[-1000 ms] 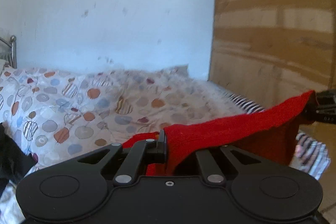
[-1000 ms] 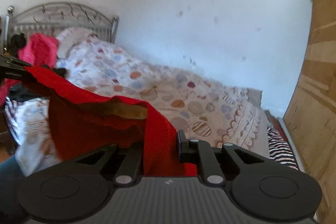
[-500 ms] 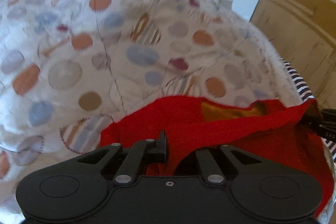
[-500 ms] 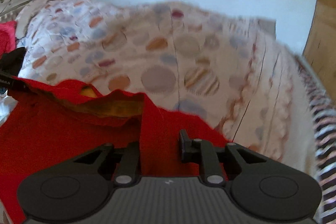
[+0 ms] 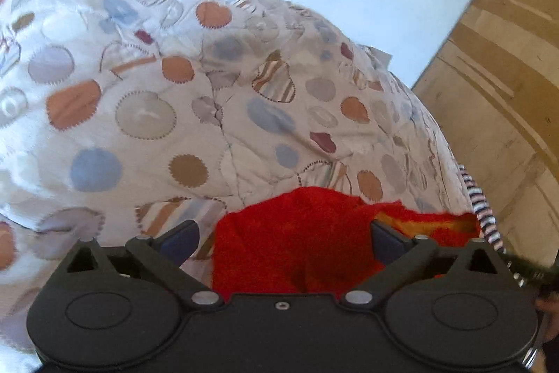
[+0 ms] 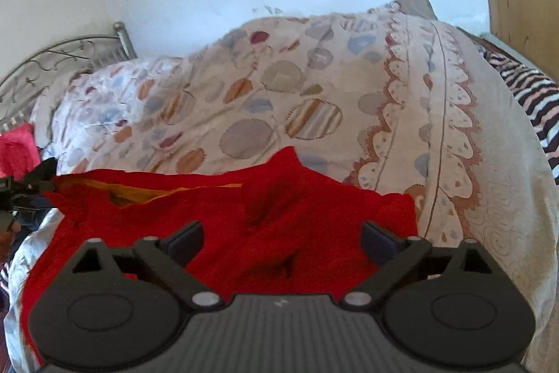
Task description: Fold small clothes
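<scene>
A small red garment with an orange inner lining lies spread on the patterned quilt of the bed. My right gripper is open, its jaws wide apart just above the red cloth. My left gripper is open too, its jaws either side of the garment's bunched edge without closing on it. The left gripper's tip shows at the left edge of the right wrist view, at the garment's far corner.
The quilt covers the bed up to a white wall. A brown wooden panel stands at the right. A zebra-striped cloth lies at the bed's right edge. A metal headboard and a pink cloth are at the left.
Both grippers lowered the red garment onto the quilt, then opened and let go of it. It was held stretched in the air a second ago.
</scene>
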`<action>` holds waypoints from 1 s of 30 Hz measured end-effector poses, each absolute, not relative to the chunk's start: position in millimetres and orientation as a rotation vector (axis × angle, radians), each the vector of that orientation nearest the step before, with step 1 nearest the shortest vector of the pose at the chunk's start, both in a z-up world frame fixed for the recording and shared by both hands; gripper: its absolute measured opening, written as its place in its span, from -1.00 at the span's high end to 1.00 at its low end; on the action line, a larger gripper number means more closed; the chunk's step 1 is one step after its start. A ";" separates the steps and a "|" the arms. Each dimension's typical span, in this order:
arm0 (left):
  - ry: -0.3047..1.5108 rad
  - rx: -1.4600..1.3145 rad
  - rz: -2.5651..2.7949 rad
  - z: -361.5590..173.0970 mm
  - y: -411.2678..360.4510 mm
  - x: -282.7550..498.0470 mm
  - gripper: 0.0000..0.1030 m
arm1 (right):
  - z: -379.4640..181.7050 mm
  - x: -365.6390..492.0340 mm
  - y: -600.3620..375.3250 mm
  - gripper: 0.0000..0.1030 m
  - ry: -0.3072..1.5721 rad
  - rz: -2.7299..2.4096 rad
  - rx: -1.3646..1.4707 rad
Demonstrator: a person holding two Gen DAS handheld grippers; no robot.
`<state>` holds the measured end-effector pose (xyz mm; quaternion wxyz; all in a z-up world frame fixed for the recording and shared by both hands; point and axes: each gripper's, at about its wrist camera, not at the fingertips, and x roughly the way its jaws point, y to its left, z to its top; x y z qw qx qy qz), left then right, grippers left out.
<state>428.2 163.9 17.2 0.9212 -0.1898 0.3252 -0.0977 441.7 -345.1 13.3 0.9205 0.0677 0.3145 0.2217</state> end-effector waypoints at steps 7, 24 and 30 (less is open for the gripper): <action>0.664 -0.174 -0.386 3.7 129.2 384.9 -0.98 | 6.1 439.5 -322.7 -0.88 0.650 0.480 0.094; 0.726 -0.402 -0.168 -15.7 145.1 402.6 0.87 | -14.2 440.0 -372.7 0.82 0.624 0.256 0.311; 0.630 -0.346 -0.170 2.6 143.6 390.1 -0.24 | -2.2 413.7 -384.6 -0.32 0.574 0.352 0.337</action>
